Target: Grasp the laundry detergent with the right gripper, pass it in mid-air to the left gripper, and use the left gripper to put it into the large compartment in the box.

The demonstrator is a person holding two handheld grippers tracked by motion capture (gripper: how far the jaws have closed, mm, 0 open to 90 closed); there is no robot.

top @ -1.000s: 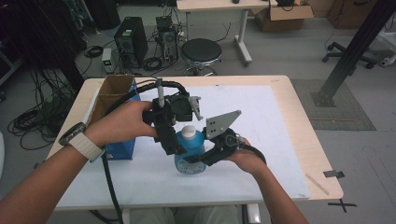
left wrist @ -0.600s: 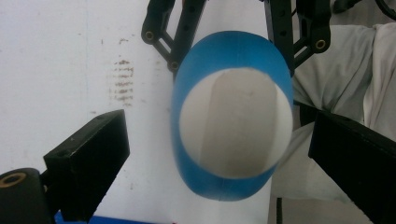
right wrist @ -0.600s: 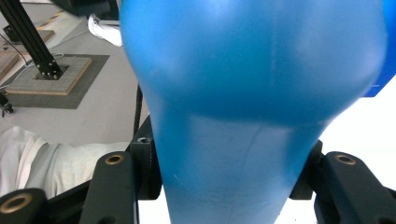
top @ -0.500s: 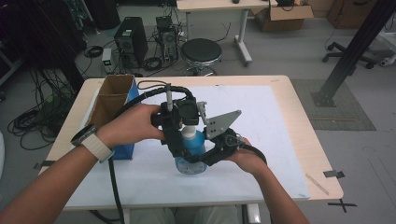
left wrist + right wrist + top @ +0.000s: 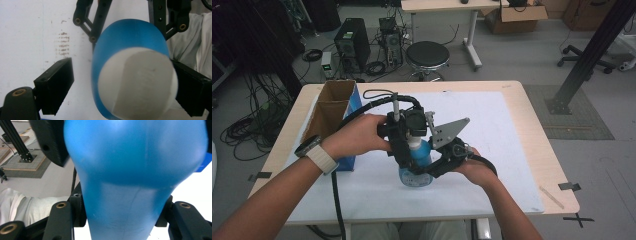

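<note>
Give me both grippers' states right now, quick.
Left gripper: open, its jaws standing around the white cap of the blue bottle.
Right gripper: shut on the blue bottle.

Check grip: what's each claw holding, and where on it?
Right claw clamps the blue bottle at its narrow waist. Left claw straddles its white cap, open, one jaw clear.
</note>
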